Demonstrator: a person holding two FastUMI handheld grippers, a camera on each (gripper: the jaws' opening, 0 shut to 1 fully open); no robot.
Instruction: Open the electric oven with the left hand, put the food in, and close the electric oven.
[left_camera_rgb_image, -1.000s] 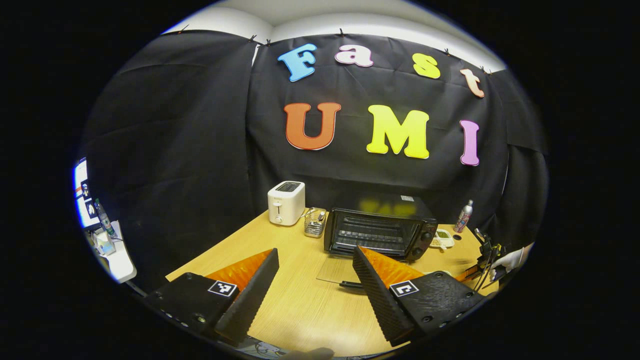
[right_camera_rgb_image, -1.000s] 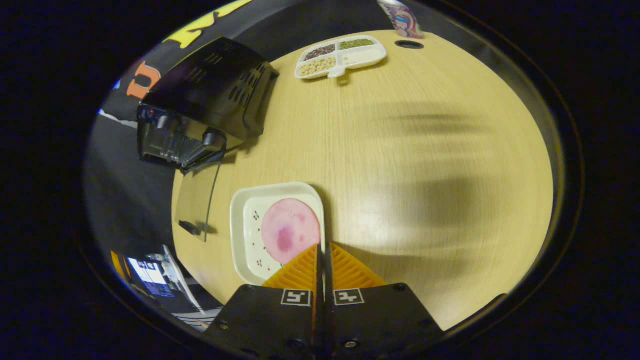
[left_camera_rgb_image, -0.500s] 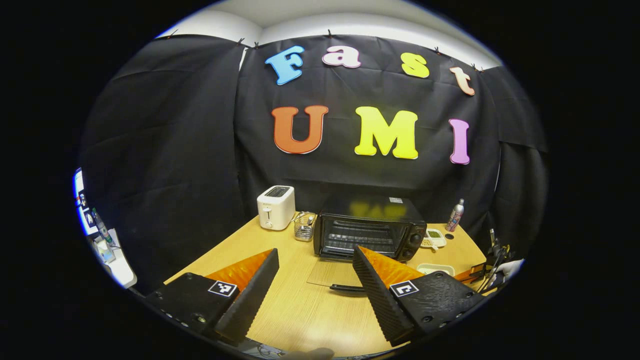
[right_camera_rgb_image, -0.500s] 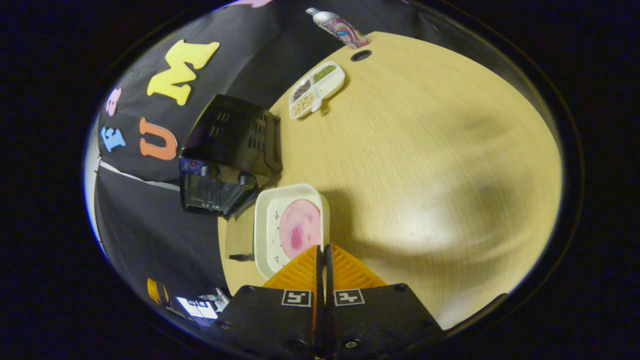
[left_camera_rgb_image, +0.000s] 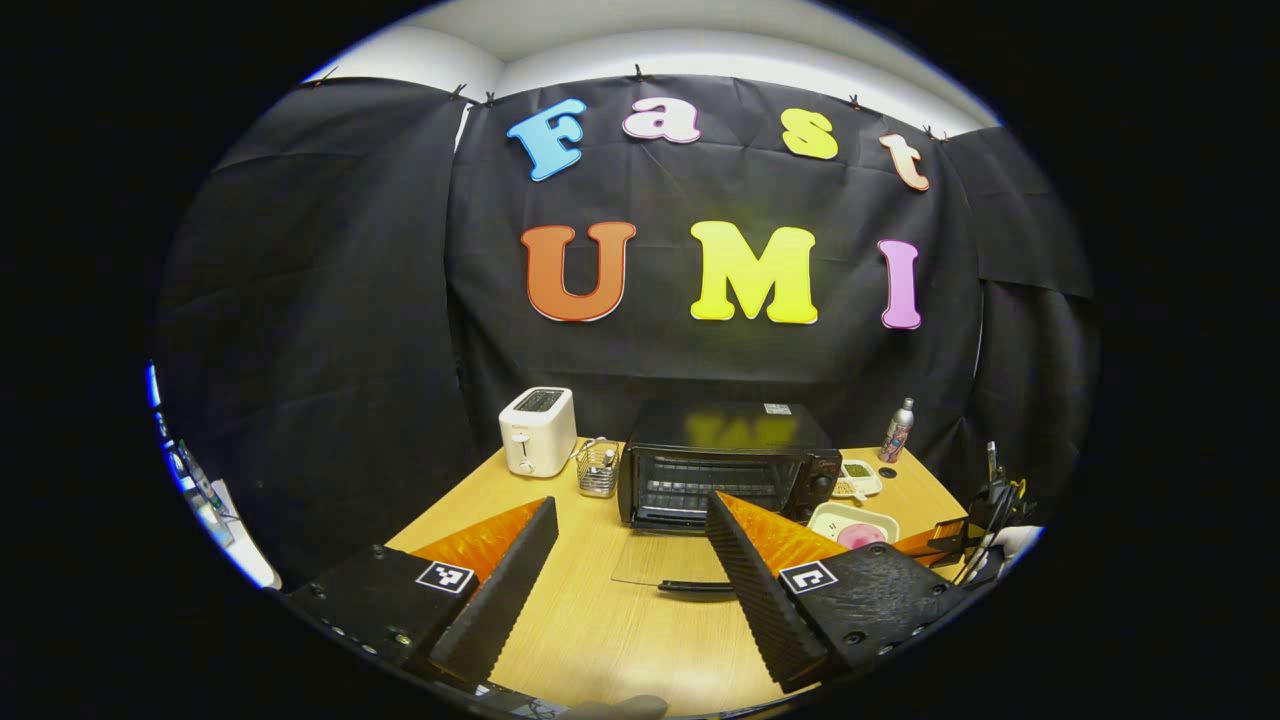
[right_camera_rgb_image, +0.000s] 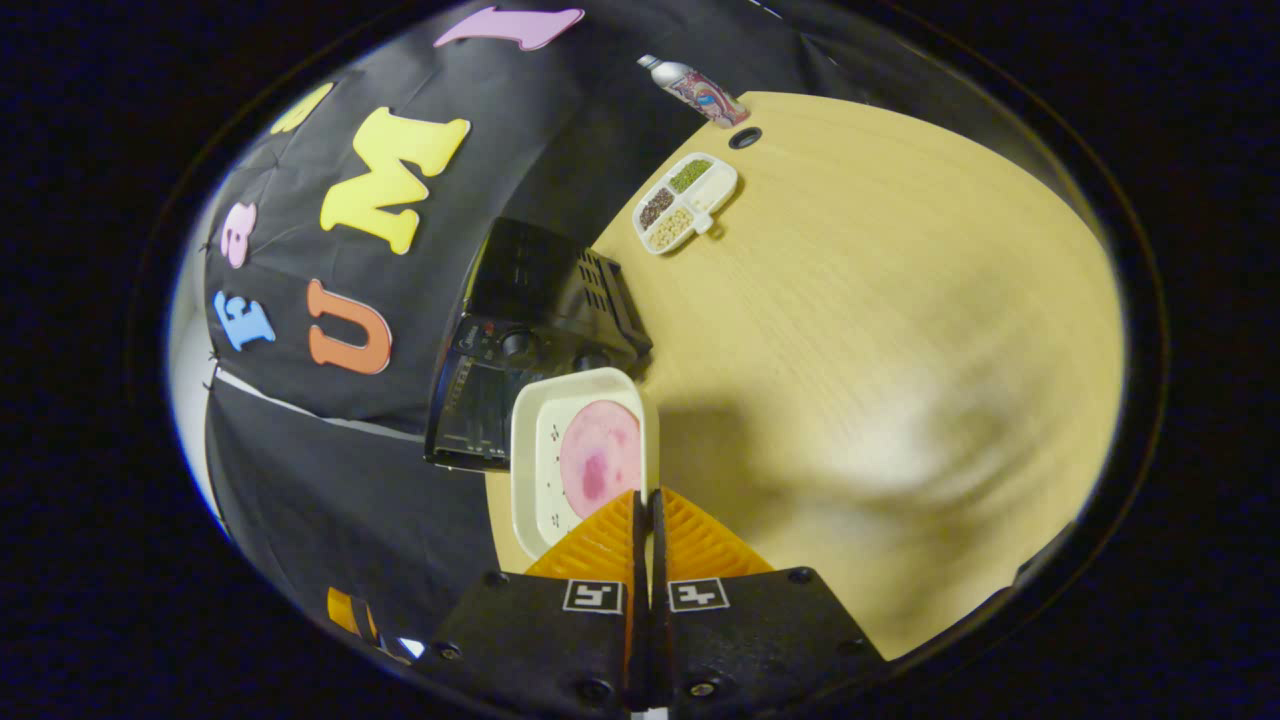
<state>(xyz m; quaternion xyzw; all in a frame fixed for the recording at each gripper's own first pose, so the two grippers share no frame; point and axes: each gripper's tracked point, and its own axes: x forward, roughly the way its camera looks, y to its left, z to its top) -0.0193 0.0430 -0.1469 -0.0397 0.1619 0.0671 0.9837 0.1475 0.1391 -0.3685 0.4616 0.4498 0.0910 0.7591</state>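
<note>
Oven, frame centre: door already down. Right gripper clamps the plate of food just beside the oven. Left gripper spread, empty. Remaining: insert, close.

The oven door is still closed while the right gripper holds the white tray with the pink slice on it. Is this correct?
Not quite. The oven door is open, lying flat on the table, as the left gripper view shows. The rest holds: the right gripper is shut on the rim of the white tray carrying the pink slice.
</note>
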